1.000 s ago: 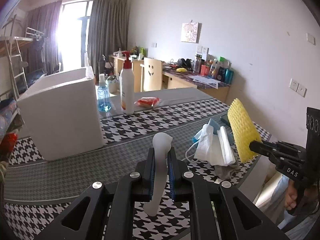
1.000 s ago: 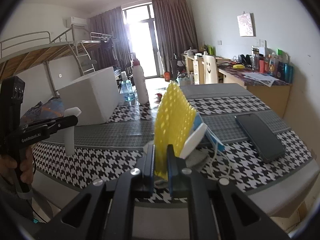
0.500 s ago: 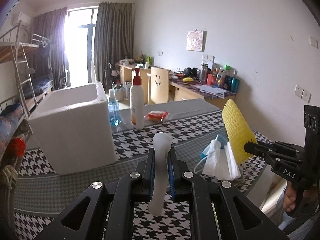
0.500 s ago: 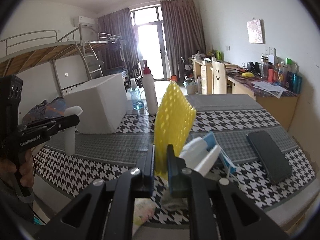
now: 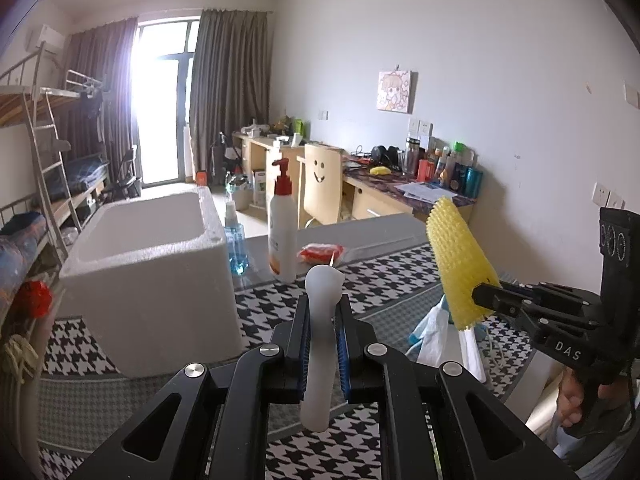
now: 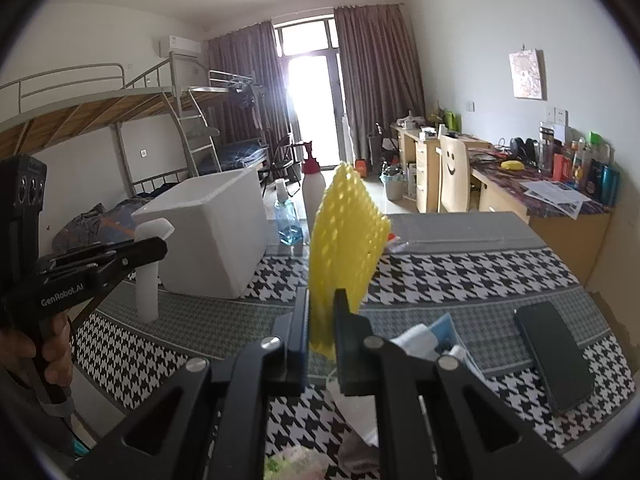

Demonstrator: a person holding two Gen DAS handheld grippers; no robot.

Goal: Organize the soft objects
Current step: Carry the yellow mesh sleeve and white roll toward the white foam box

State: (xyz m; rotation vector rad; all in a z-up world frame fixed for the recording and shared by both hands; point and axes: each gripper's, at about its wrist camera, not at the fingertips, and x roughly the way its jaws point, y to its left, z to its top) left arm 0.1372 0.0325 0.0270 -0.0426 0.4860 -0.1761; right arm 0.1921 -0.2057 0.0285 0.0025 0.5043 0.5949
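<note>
Jaws of the left gripper (image 5: 322,332) pinch a smooth white foam tube (image 5: 320,344) upright; the right gripper (image 6: 321,322) clamps a bumpy yellow foam net (image 6: 344,236). A white foam box (image 5: 152,268) stands at ten o'clock on the houndstooth table (image 5: 384,280).

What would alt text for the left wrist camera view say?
The left gripper is shut on a white foam piece held upright above a houndstooth-covered table. At right, the right gripper clamps a yellow foam net sleeve; an open white foam box sits at left.
</note>
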